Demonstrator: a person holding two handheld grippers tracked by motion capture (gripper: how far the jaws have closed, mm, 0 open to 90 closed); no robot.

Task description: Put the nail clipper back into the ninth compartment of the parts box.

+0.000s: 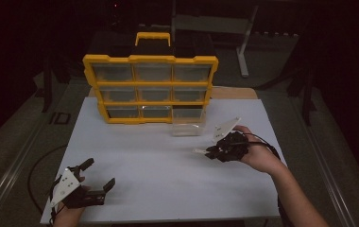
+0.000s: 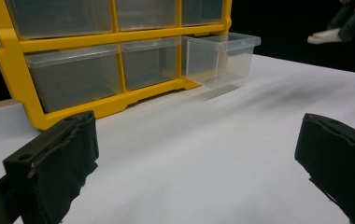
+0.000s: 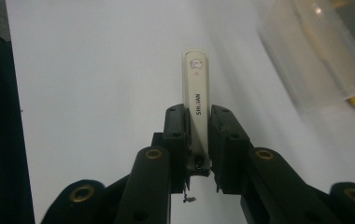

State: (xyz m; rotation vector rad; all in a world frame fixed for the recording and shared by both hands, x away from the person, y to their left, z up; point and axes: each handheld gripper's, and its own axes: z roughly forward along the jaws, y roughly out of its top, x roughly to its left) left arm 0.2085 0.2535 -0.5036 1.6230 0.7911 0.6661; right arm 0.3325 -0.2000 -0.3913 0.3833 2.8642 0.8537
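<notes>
The left gripper's [image 1: 96,176] two black jaws stand wide apart with nothing between them, low over the near left corner of the white rectangular table top [image 1: 158,189], well in front of the yellow plastic drawer organiser with clear drawers [image 1: 150,88]. The right gripper [image 1: 205,152] sits closer to that organiser, in front of its right end, and its jaws are pressed narrow against a slim cream-white nail clipper [image 3: 196,105] that sticks out past the jaw tips; the right gripper view reads "SHI JIAN" on the clipper. Just ahead of the organiser's bottom right slot, a clear plastic drawer [image 1: 187,128] stands pulled out on the white top. The organiser itself stands upright at the far edge, its yellow carry handle [image 1: 152,37] on top.
</notes>
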